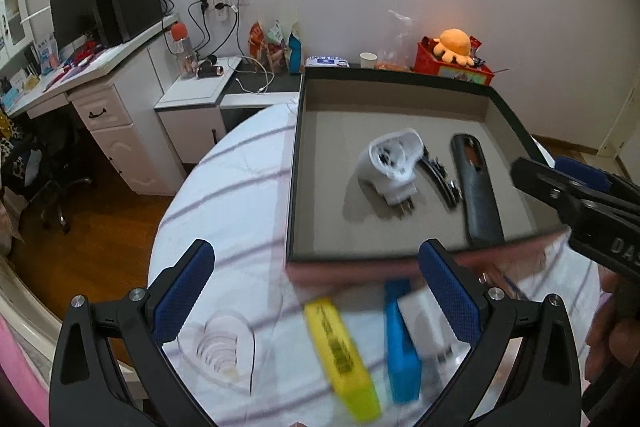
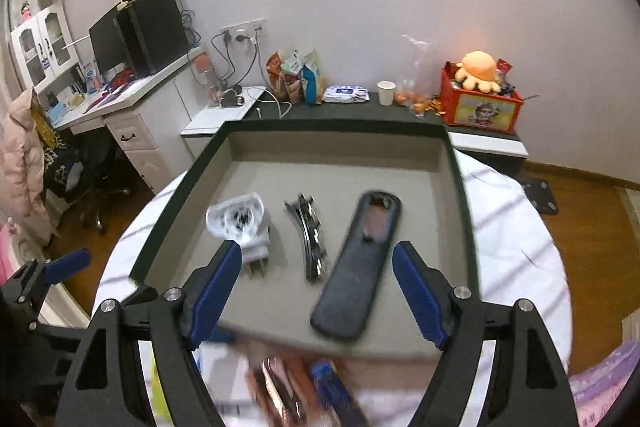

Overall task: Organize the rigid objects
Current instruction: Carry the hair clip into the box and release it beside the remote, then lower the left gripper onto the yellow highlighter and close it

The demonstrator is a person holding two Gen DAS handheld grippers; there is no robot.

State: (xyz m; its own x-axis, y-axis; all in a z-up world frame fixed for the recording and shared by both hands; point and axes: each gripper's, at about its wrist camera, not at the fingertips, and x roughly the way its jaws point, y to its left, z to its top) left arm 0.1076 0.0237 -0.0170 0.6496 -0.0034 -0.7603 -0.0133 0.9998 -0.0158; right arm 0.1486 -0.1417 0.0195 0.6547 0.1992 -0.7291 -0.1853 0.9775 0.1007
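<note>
A shallow dark-rimmed box (image 2: pixel 188 171) (image 1: pixel 297 163) sits on the round striped table. Inside lie a white plug adapter (image 2: pixel 240 223) (image 1: pixel 394 163), a metal hair clip (image 2: pixel 310 239) (image 1: pixel 438 175) and a long black case (image 2: pixel 358 267) (image 1: pixel 478 187). My right gripper (image 2: pixel 318 267) hovers open over the box's near part, the black case lying free below its blue pads; nothing is held. My left gripper (image 1: pixel 316 283) stands open over the table in front of the box. Below it lie a yellow bar (image 1: pixel 340 351), a blue block (image 1: pixel 400 347) and a white piece (image 1: pixel 420 323), all blurred.
A low cabinet behind the table carries a paper cup (image 2: pixel 386 92), snack bags (image 2: pixel 296 71), a red box with an orange plush (image 2: pixel 480 99) and cables. A white desk with a monitor (image 1: pixel 72 7) stands at the left. More blurred objects (image 2: pixel 288 383) lie before the box.
</note>
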